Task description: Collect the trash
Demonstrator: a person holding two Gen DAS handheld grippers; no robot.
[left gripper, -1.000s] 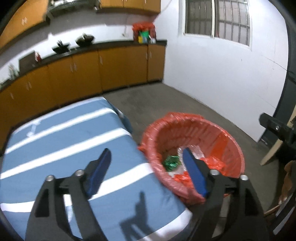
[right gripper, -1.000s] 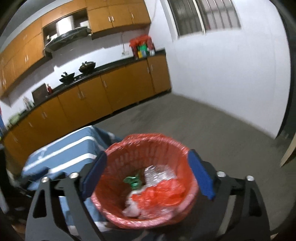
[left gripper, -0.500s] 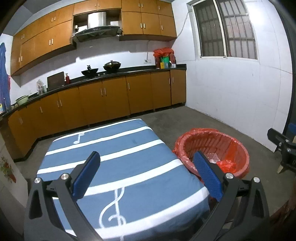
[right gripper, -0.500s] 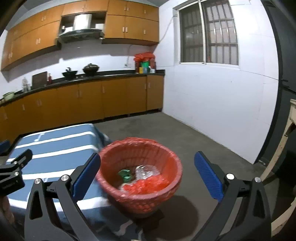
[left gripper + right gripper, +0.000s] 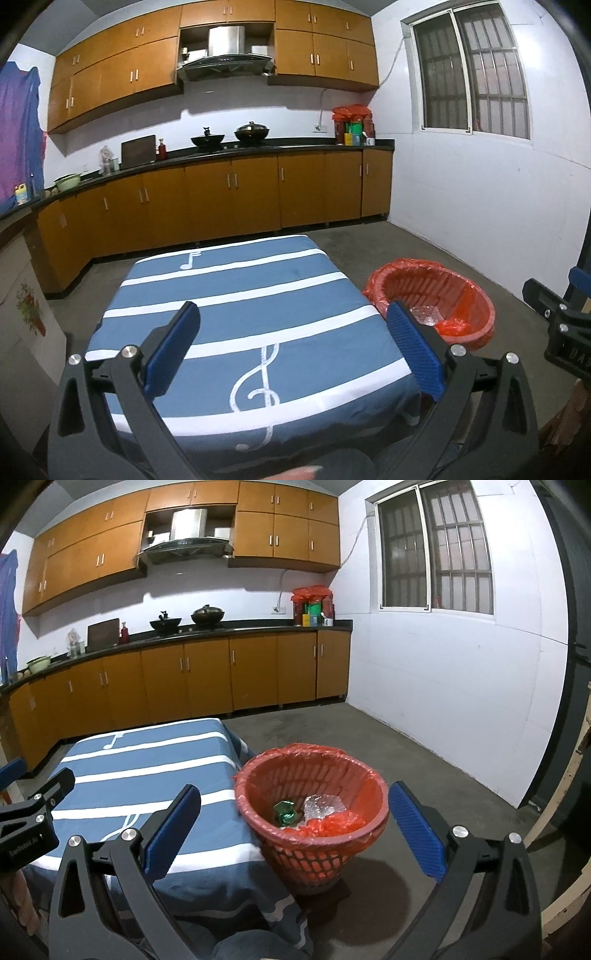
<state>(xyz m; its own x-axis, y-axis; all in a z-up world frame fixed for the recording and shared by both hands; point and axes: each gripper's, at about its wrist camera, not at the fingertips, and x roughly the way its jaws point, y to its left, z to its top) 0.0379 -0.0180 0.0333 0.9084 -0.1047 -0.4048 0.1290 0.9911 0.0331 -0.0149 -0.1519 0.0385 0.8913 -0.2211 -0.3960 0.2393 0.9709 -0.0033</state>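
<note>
The left gripper [image 5: 291, 328] is held with its jaws spread wide, nothing between them, above the near edge of a striped blue tablecloth [image 5: 236, 291]. A red-lined basket [image 5: 432, 299] is set on the floor just beside the table's right edge; crumpled plastic [image 5: 424, 314] is seen inside.

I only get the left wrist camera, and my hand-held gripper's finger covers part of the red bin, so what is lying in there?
Observer: A crumpled green wrapper lies in the red bin, beside the clear plastic.
Operator: Is the right hand-held gripper carrying anything?
Observer: No, the right hand-held gripper is open, with nothing between its fingers.
Operator: Where does the bin stand?
Observer: On the floor, its mesh wall close by the hanging edge of the striped tablecloth. I cannot tell if they touch.
</note>
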